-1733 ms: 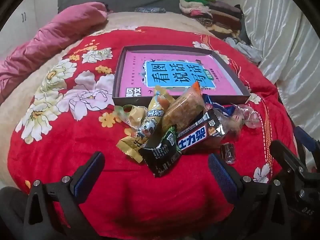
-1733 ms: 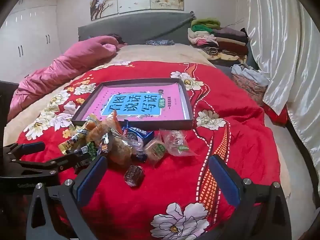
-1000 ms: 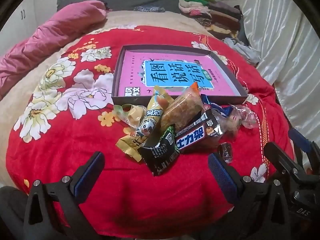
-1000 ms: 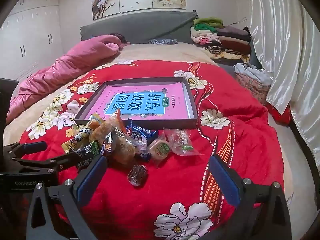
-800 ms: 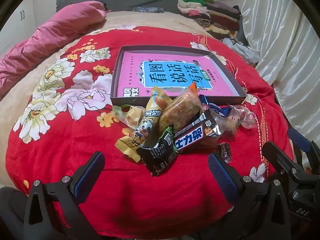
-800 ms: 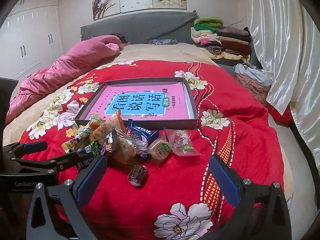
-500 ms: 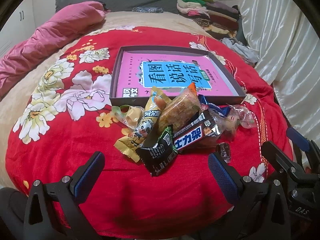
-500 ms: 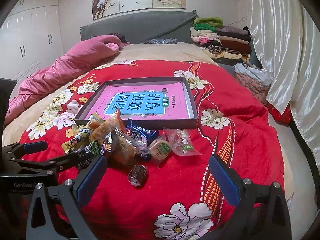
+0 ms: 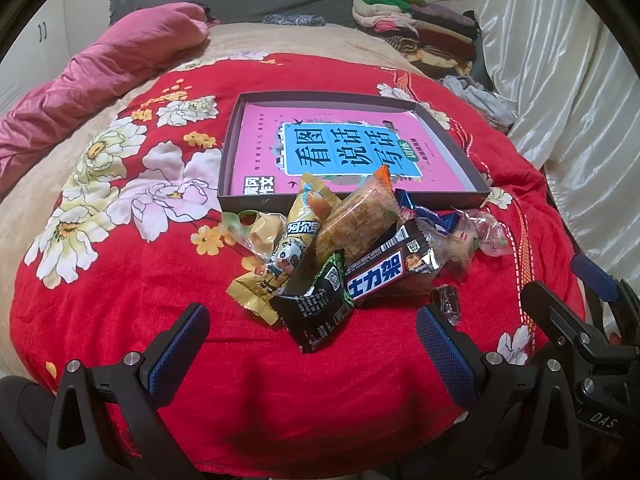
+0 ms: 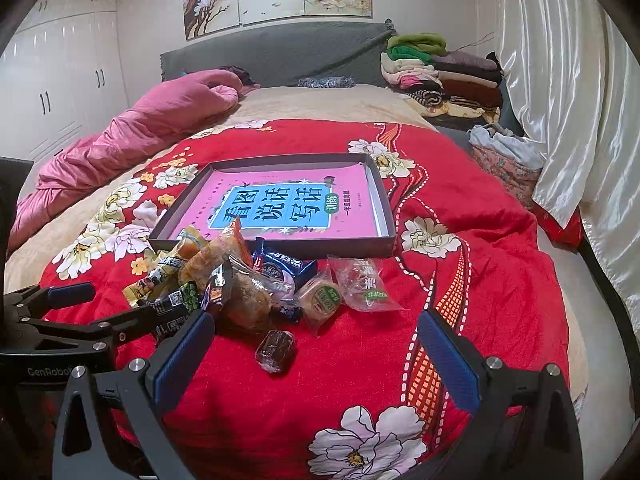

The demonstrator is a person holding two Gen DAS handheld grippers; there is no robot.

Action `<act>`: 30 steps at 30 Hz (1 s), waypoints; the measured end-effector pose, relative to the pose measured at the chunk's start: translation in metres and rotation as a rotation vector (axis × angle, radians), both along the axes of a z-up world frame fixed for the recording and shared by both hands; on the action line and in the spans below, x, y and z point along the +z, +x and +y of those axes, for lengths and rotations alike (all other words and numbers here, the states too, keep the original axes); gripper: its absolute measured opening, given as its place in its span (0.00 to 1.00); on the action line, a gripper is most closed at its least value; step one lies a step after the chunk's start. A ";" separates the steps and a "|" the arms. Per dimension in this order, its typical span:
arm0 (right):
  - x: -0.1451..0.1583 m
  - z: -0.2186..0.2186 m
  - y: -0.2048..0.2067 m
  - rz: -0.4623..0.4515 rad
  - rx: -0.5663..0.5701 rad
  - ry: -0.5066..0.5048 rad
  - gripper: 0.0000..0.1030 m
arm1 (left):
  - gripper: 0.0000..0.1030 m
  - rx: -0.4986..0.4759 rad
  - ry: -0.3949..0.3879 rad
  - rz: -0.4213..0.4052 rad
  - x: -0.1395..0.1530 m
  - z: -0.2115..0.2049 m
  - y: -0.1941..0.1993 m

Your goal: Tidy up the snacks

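I had both tools hovering at the near edge of the bed, short of the snack pile (image 9: 352,248). The left hand-held gripper (image 9: 312,344) had its 2 blue-padded fingers spread wide with nothing between them, and the right hand-held gripper (image 10: 316,352) was spread just as wide and empty.

The pile lay on the red floral blanket (image 9: 120,288), touching the near wall of the shallow dark box (image 9: 452,136). A pink book (image 9: 340,152) filled the floor of that box. Within the pile, a black bar with white characters (image 9: 384,272) rested on top, a black-and-green packet (image 9: 320,304) lay on the side farthest from the box, and a yellow cartoon packet (image 9: 288,256) lay to their left. A small dark wrapped candy (image 10: 276,346) sat apart from the pile, farther from the box, and a clear packet with a green label (image 10: 364,284) lay at the pile's right end.
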State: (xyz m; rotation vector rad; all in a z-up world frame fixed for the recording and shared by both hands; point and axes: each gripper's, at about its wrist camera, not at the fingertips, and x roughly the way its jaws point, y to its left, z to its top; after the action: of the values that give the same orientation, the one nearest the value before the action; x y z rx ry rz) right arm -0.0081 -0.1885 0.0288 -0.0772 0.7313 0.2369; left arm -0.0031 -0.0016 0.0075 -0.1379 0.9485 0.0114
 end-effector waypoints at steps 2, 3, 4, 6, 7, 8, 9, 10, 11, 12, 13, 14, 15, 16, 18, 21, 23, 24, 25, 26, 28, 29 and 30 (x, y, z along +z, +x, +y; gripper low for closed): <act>0.000 0.000 0.000 0.001 0.001 0.000 1.00 | 1.00 -0.001 -0.003 0.002 0.000 0.000 0.000; 0.000 0.000 0.000 0.001 0.001 0.000 1.00 | 1.00 -0.001 -0.004 0.002 0.000 0.000 0.000; 0.000 0.000 0.000 0.001 0.000 0.000 1.00 | 1.00 -0.001 -0.004 0.003 0.000 0.000 0.000; -0.001 0.000 0.000 0.002 0.001 0.001 1.00 | 1.00 -0.001 -0.007 0.004 0.000 0.000 -0.001; -0.001 0.000 0.000 0.003 0.001 0.001 1.00 | 1.00 -0.002 -0.008 0.005 0.000 0.000 0.000; -0.002 0.001 0.001 0.003 0.001 0.000 1.00 | 1.00 -0.003 -0.007 0.005 0.000 0.000 -0.001; -0.002 0.001 0.001 0.004 0.001 0.001 1.00 | 1.00 -0.003 -0.007 0.006 -0.001 0.001 0.000; -0.002 0.001 0.001 0.003 0.001 0.001 1.00 | 1.00 -0.004 -0.009 0.006 -0.001 0.001 0.000; -0.002 0.001 0.001 0.004 0.001 0.001 1.00 | 1.00 -0.004 -0.010 0.006 -0.001 0.001 0.000; -0.002 0.001 0.001 0.004 0.001 0.001 1.00 | 1.00 -0.005 -0.011 0.008 -0.002 0.001 0.000; -0.002 0.001 0.001 0.004 0.001 0.001 1.00 | 1.00 -0.003 -0.013 0.011 -0.003 0.003 0.001; -0.002 0.001 0.001 0.004 0.000 0.000 1.00 | 1.00 -0.002 -0.017 0.012 -0.003 0.004 0.001; -0.002 0.001 0.001 0.006 0.000 0.002 1.00 | 1.00 0.001 -0.022 0.016 -0.004 0.005 0.001; -0.003 0.001 0.001 0.008 0.000 0.003 1.00 | 1.00 0.003 -0.028 0.019 -0.004 0.006 0.002; -0.006 0.000 0.002 0.015 -0.002 0.007 1.00 | 1.00 0.010 -0.046 0.028 -0.006 0.009 0.002; -0.009 0.000 0.004 0.027 -0.003 0.012 1.00 | 1.00 0.018 -0.066 0.043 -0.011 0.013 0.004; -0.011 -0.001 0.007 0.042 -0.001 0.015 1.00 | 1.00 0.021 -0.080 0.054 -0.013 0.016 0.006; -0.012 -0.001 0.008 0.049 0.001 0.016 1.00 | 1.00 0.027 -0.081 0.060 -0.015 0.017 0.007; -0.013 -0.001 0.009 0.057 0.002 0.017 1.00 | 1.00 0.031 -0.085 0.064 -0.017 0.019 0.008; -0.015 -0.001 0.011 0.067 0.004 0.018 1.00 | 1.00 0.033 -0.090 0.068 -0.018 0.020 0.009; -0.019 0.000 0.014 0.092 0.006 0.018 1.00 | 1.00 0.036 -0.099 0.080 -0.022 0.022 0.012; -0.022 0.000 0.016 0.108 0.007 0.019 1.00 | 1.00 0.036 -0.102 0.085 -0.023 0.022 0.013; -0.025 0.000 0.018 0.123 0.008 0.020 1.00 | 1.00 0.034 -0.107 0.089 -0.025 0.021 0.015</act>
State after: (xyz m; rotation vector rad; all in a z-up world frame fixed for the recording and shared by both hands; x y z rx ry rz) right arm 0.0095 -0.1885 0.0042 -0.0469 0.8507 0.2582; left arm 0.0116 0.0198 -0.0173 -0.2544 1.0364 -0.0017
